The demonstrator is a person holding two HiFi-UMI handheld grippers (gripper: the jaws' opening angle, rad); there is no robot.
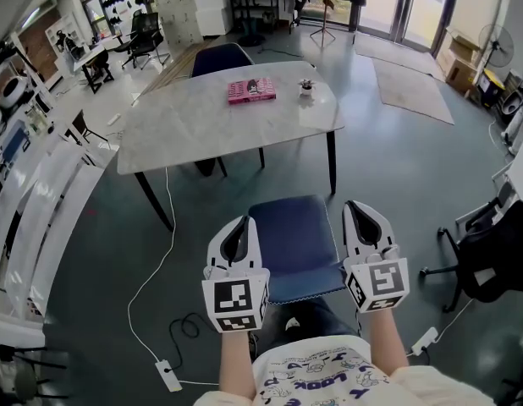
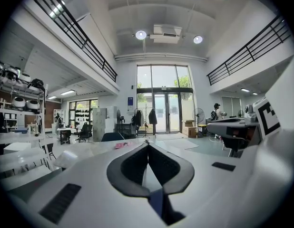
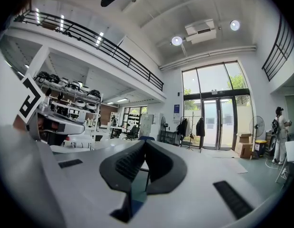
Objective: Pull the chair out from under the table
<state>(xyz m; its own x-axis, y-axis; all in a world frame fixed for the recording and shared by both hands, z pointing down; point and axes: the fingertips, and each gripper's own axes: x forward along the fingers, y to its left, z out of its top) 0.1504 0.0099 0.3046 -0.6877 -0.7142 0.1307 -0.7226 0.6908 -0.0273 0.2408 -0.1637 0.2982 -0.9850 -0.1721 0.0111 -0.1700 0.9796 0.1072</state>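
The blue-seated chair (image 1: 295, 239) stands on the floor in front of the white marble table (image 1: 194, 134), its seat outside the table's near edge. My left gripper (image 1: 242, 221) hovers by the chair's left side and my right gripper (image 1: 358, 206) by its right side, both pointing toward the table. Each is shut with nothing between its fingers. In the left gripper view the closed tips (image 2: 148, 144) meet in front of the tabletop. The right gripper view shows its tips (image 3: 144, 142) pressed together the same way.
A pink pack (image 1: 251, 90) and a small plant (image 1: 306, 85) sit on the table. A second dark chair (image 1: 221, 57) stands at its far side. A white cable (image 1: 167, 235) runs to a power strip (image 1: 168, 375). A black office chair (image 1: 486, 260) stands at the right.
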